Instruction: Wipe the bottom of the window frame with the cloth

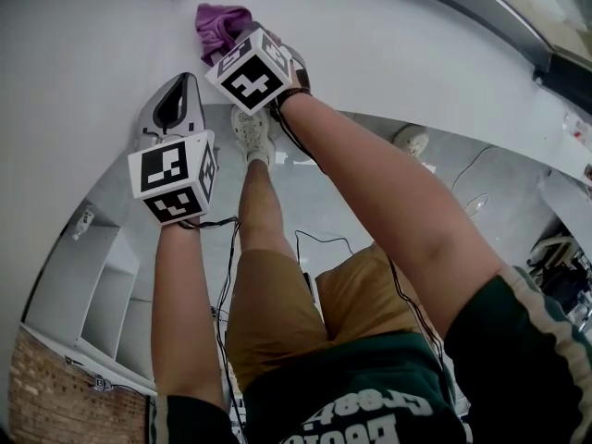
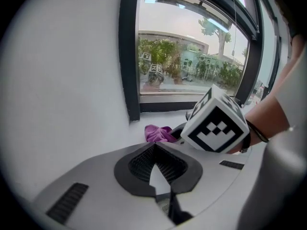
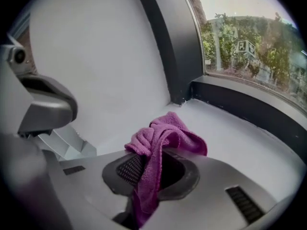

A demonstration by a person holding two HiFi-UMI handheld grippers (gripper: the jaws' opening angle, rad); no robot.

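A purple cloth (image 1: 222,28) hangs bunched from my right gripper (image 1: 237,43), which is shut on it. In the right gripper view the cloth (image 3: 165,135) drapes over the jaws and its front touches the white sill (image 3: 230,138), close to the corner of the dark window frame (image 3: 249,104). My left gripper (image 1: 180,86) is held lower and to the left against the white wall, shut with nothing in it. From the left gripper view the cloth (image 2: 157,133) lies on the sill just under the frame's bottom rail (image 2: 163,106), with the right gripper's marker cube (image 2: 216,126) beside it.
The frame's dark upright (image 2: 128,56) stands left of the glass. Below me are the person's legs, a shoe (image 1: 252,135) and black cables (image 1: 319,239) on the grey floor. A white shelf unit (image 1: 92,285) and a brick wall (image 1: 55,387) sit at the lower left.
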